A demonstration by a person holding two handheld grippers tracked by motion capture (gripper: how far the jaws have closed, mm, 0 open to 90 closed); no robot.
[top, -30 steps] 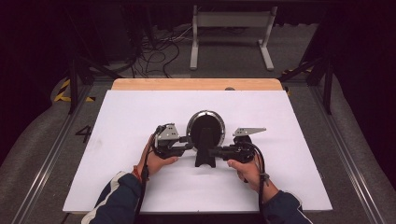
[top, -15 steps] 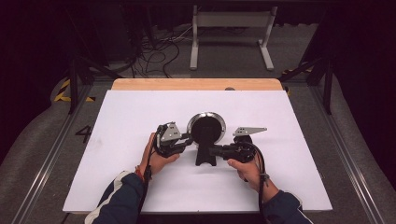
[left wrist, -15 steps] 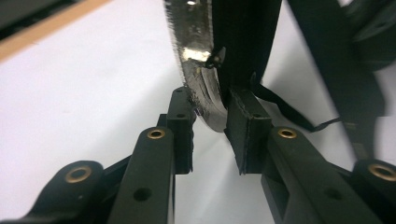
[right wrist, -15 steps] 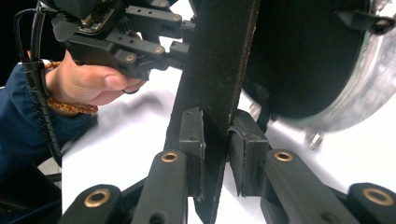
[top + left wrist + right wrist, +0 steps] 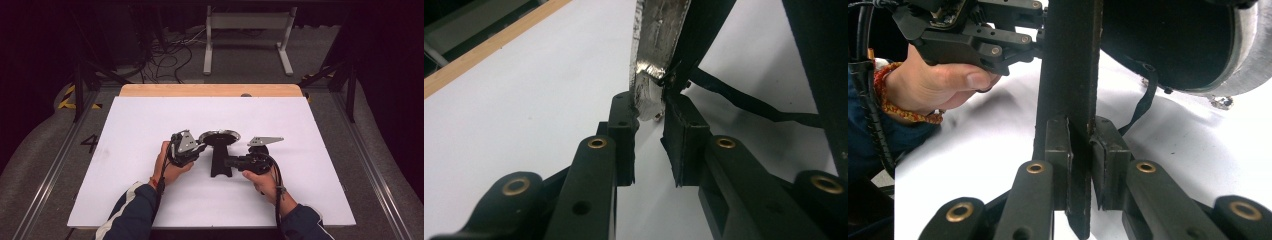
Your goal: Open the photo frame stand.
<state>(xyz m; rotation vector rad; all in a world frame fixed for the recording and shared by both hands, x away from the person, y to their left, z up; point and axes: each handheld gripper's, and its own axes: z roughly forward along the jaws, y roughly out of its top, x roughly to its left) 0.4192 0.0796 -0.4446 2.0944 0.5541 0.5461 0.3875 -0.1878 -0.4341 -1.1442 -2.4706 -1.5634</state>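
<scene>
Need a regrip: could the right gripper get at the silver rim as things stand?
Probably not yet: the right gripper, jaws just closing, clamps the black stem; the left gripper, jaws likewise closing, grips the silver rim.

White-topped table [image 5: 150, 125] w/ wooden far edge; black paddle-shaped object [image 5: 220, 159] near centre, lifted off surface.

— What's around the bench [image 5: 150, 125]?
— A white sheet covers it, and a wooden edge [image 5: 210, 90] shows at the far side. Grey floor [image 5: 40, 165] lies all round, marked with a painted "4" [image 5: 90, 143].
— And behind?
— Darkness, mostly. Tangled cables [image 5: 170, 55], a pale metal stand [image 5: 247, 30], and yellow-black hazard tape [image 5: 67, 97] at the left.
</scene>
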